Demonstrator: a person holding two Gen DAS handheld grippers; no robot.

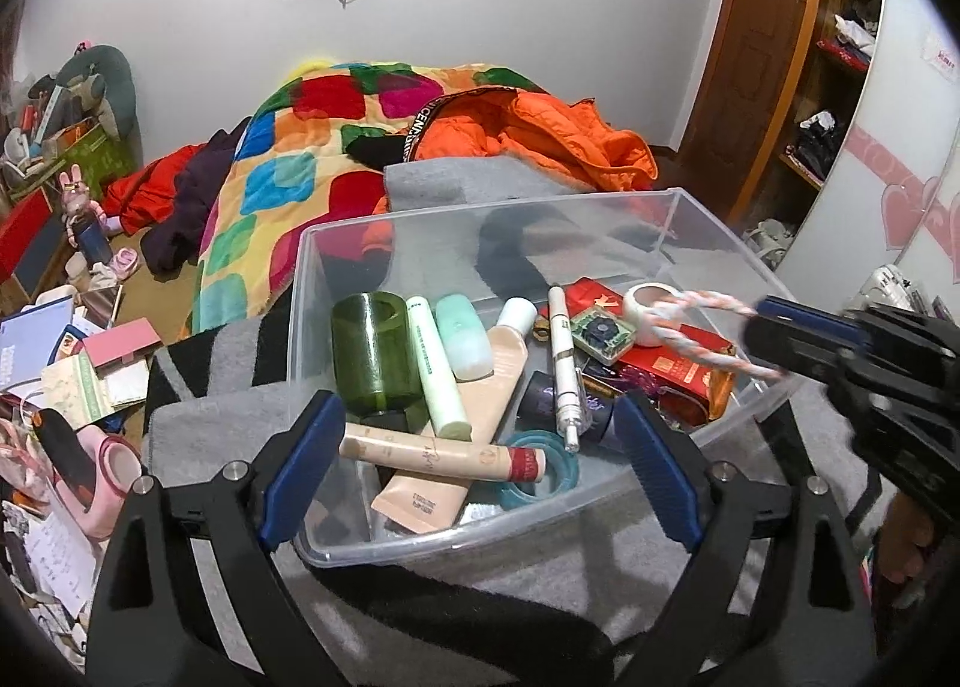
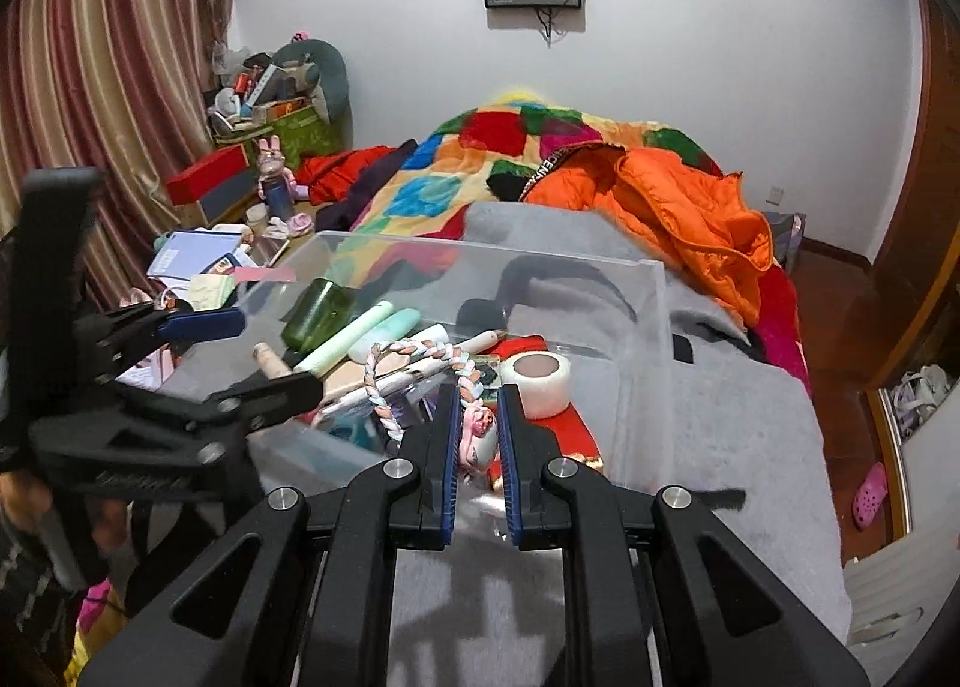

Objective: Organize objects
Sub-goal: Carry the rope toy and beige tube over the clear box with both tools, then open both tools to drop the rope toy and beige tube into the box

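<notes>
Right gripper (image 2: 478, 435) was clamped on one end of the braided cord loop (image 2: 384, 381), held above the clear plastic bin (image 2: 651, 339) on the grey blanket (image 2: 738, 417). Its long axis ran away from the jaws, leftward over the cosmetics. Left gripper (image 1: 480, 471) stood wide apart, empty. Risk: the trailing loop could snag the white tape roll (image 2: 536, 381) or slip free.

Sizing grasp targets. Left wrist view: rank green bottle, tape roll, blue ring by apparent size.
1. green bottle, clearly largest.
2. blue ring.
3. tape roll, smallest here, but it lies farther from the camera, so the order of the last two is unsure.
</notes>
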